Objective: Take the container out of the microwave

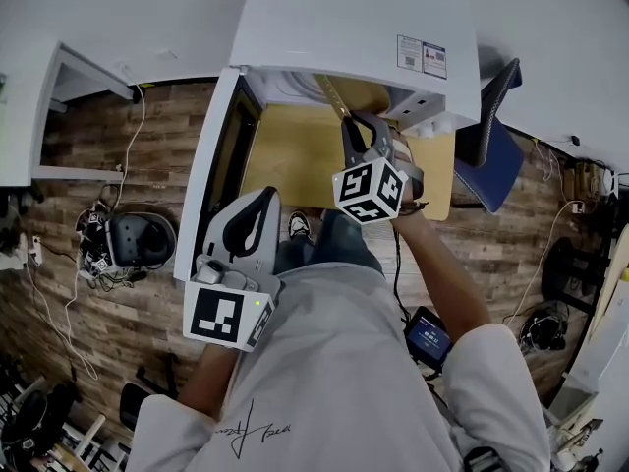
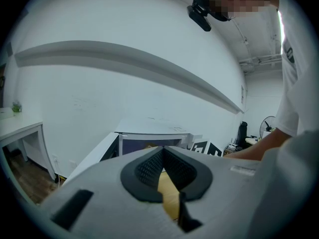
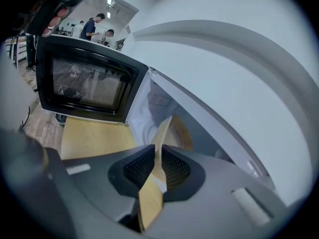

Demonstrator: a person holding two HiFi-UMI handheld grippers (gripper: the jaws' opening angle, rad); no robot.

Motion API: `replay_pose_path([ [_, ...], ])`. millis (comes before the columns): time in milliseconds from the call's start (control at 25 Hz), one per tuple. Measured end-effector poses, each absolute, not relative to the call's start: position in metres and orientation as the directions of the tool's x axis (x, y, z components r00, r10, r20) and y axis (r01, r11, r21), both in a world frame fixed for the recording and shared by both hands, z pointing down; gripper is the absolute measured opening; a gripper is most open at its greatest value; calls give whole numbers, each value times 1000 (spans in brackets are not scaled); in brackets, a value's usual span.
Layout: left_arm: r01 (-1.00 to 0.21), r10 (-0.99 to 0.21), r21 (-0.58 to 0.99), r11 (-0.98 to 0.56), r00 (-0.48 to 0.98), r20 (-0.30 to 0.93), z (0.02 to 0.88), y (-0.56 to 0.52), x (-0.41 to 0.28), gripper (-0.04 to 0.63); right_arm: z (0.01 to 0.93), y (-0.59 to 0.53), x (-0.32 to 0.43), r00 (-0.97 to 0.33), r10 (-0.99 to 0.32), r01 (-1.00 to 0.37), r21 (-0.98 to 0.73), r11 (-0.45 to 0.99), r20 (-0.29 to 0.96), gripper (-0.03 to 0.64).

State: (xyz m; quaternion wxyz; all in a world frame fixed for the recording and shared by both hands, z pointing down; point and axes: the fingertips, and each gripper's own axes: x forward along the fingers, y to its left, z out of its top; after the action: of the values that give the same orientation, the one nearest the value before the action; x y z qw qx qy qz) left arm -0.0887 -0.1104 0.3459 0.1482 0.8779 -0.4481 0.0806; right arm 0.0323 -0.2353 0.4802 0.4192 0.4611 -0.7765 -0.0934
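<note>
Left gripper (image 1: 263, 200) hangs beside the open door (image 1: 218, 155) of the microwave (image 1: 354, 18), fingers closed together with nothing between them. Right gripper (image 1: 352, 126) is at the cavity mouth, fingers clamped on the thin tan rim of the container (image 3: 167, 126). Container body apparently sits inside the cavity, beyond the counter (image 1: 295, 155).

Microwave (image 1: 354, 18) cavity stands open (door (image 1: 224, 160) swung wide left).
</note>
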Motion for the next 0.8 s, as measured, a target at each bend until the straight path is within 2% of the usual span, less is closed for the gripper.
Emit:
replay_pose_path([
  [800,-795,-750,193,-575,606,264,347,-112,-86,-6,459,-196,44,-249,-780,-739,408,536,574,57],
])
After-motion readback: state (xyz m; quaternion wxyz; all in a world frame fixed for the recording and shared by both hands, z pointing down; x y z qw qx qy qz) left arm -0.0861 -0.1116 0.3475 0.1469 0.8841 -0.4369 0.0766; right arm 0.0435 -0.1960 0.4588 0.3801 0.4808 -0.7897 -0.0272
